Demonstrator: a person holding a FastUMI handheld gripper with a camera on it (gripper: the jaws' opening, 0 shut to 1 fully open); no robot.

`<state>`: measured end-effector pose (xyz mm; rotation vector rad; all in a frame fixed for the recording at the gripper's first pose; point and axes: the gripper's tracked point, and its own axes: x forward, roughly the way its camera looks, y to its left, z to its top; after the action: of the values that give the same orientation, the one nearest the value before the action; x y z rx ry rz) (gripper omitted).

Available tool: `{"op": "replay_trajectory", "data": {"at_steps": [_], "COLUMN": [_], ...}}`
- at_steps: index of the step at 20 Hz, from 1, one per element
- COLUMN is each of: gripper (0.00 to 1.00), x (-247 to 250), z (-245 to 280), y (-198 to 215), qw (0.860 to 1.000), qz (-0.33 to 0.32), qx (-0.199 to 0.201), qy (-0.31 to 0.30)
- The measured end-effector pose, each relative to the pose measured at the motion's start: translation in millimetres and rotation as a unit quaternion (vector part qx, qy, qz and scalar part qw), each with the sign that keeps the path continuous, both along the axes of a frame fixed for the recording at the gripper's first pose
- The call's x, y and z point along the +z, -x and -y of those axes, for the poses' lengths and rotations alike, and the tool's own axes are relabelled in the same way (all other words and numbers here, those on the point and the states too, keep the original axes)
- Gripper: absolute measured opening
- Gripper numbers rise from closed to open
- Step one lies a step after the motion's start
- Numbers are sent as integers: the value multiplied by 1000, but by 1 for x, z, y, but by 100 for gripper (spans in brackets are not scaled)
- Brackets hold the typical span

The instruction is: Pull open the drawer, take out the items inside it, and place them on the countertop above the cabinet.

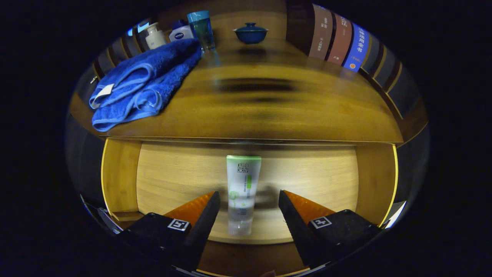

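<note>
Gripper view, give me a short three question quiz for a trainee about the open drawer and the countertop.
1. True or false: the tongs are shut on the tube.
2. Which item lies folded on the countertop above the drawer? A: blue towel B: newspaper C: red apron
3. Fill in: at the back of the countertop stands a lidded blue ____.

Key: 1 false, the tongs are open, with the tube lying between the fingers on the drawer floor. 2 A. 3 bowl.

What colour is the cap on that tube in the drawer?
Green, on a white tube lying between the open tongs; the gripper view shows it best.
</note>
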<state>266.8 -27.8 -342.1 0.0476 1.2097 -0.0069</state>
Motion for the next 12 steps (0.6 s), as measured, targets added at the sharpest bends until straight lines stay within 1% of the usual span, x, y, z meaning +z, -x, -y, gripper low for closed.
{"op": "replay_trajectory", "data": {"at_steps": [4, 5, 6, 7, 8, 9, 10, 11, 12], "gripper": [82, 79, 75, 68, 61, 54, 50, 45, 40], "x": [-25, -28, -33, -33, -34, -22, -22, -15, -12], "z": [-16, -16, -10, -11, -11, -7, -6, -7, -3], "y": [3, 10, 10, 3, 6, 4, 1, 0, 1], "qw": [999, 998, 998, 998, 998, 998, 998, 998, 998], "qz": [-38, -57, -62, -58, -63, -62, -65, -57, -57], "qx": [-1, 3, 7, 7, 14, -4, -22, -34, -35], "qy": [2, 10, 27, 20, 15, 9, 1, -10, -12]}}
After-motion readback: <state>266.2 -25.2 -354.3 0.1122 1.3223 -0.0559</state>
